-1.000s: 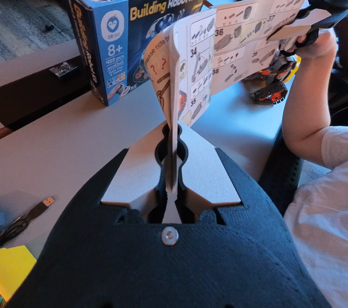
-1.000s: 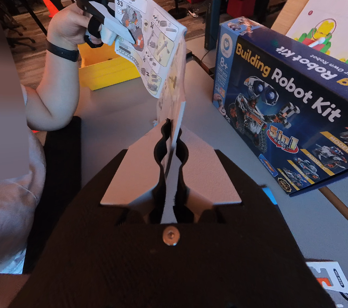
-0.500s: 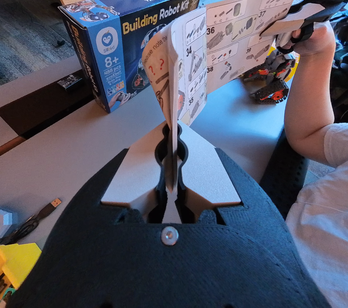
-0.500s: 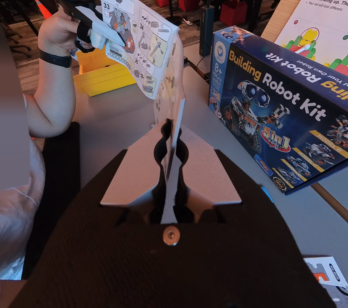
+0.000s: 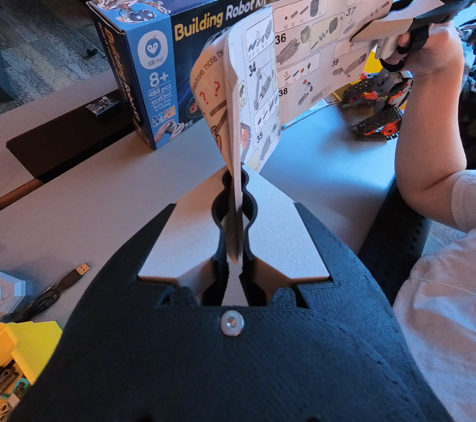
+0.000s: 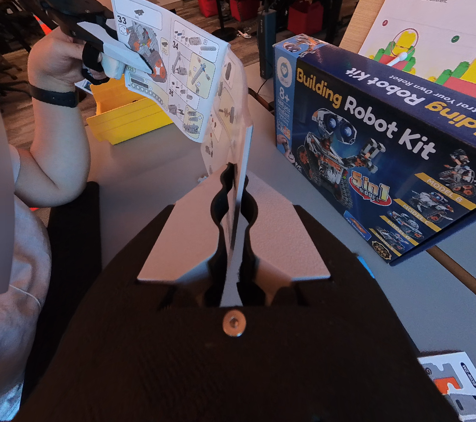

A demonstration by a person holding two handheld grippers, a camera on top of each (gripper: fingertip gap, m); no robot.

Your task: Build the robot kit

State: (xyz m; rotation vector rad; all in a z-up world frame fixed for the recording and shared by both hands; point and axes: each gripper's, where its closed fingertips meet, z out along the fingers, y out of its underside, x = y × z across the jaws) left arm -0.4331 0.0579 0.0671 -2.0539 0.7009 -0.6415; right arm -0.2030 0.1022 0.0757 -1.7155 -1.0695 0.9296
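An open instruction booklet (image 5: 309, 54) is held in the air over the grey table (image 5: 103, 203), between both grippers. My left gripper (image 5: 235, 170) is shut on the booklet's left pages, which stand edge-on between the fingers. My right gripper (image 6: 235, 170) is shut on the right pages of the booklet (image 6: 175, 69), also edge-on. Each view shows the other gripper pinching the far page edge: the right gripper (image 5: 360, 33) and the left gripper (image 6: 146, 66). The pages curve between the two.
A blue kit box (image 5: 195, 48) stands on the table behind the booklet, and also shows in the right wrist view (image 6: 360, 152). A picture board (image 6: 425, 23) leans behind it. A tracked toy robot (image 5: 378, 110), a USB cable (image 5: 69, 278) and a yellow bin (image 6: 123, 113) lie around. One gripper's finger ends stand about 25 cm off the other's.
Both grippers keep their hold on the booklet. They have shifted slightly, so more of the picture board shows behind the box.
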